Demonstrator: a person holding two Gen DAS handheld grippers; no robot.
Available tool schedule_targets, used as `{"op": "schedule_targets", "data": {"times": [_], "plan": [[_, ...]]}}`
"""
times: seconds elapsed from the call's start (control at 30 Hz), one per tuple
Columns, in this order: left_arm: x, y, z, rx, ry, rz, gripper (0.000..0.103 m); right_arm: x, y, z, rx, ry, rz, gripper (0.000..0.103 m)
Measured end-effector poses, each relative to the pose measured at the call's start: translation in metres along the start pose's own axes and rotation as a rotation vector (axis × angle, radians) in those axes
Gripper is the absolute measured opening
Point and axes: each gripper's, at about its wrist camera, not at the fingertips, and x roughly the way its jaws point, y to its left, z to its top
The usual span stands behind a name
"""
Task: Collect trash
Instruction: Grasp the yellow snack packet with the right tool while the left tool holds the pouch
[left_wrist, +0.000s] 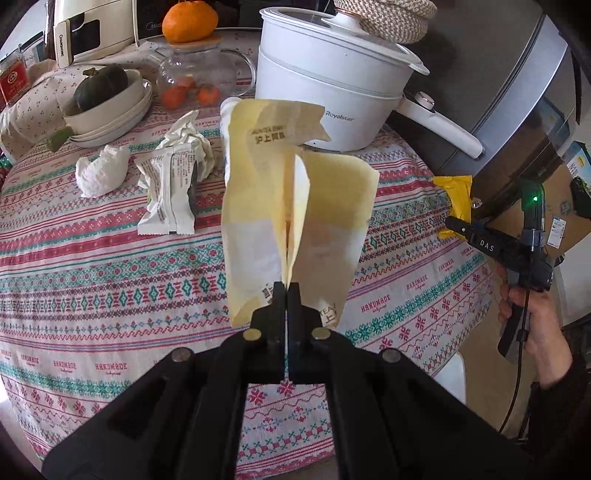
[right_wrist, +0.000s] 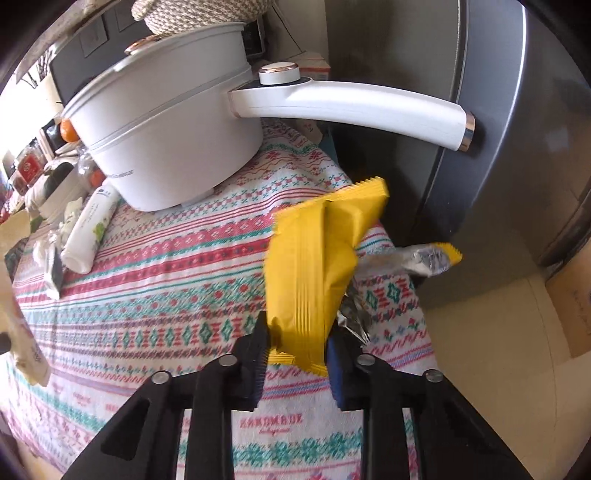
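The left claw (left_wrist: 286, 286) grips the paper bag (left_wrist: 291, 206), the right claw (right_wrist: 295, 343) grips the yellow wrapper (right_wrist: 317, 258); keep both pinched tight until a bin.

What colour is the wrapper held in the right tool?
Yellow, with a silver foil inside showing at its torn side. The wrapper shows best in the right wrist view.

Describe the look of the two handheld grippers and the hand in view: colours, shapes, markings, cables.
Left gripper: matte black, angular linkage arms with round silver pivot pins and flat narrow fingers. Right gripper: the same black build, with ribbed pads and blue edging on its fingers. From the left wrist camera its body reads "DAS", shows a green light, and trails a thin black cable. The right hand is bare, with a dark sleeve.
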Motion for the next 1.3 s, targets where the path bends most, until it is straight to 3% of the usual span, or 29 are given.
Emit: {"op": "schedule_targets", "data": {"times": [0.43,0.8,1.0,1.3], "plan": [[-0.048,-0.034,-0.054,0.072,-0.027,-0.083,0.001,-0.114,0.025,-0.058,-0.038,-0.02,0.086,0.021],[-0.061,-0.062,-0.107,0.175,-0.005,-0.164,0.001,-0.181,0.032,-0.129,0.018,0.049,0.135,0.021],[-0.052,-0.082,-0.134,0.25,0.059,-0.232,0.001,-0.191,0.027,-0.161,0.061,0.066,0.187,0.021],[-0.024,-0.12,-0.169,0.35,0.181,-0.299,0.001,-0.178,0.015,-0.19,0.033,0.153,0.133,0.021]]}}
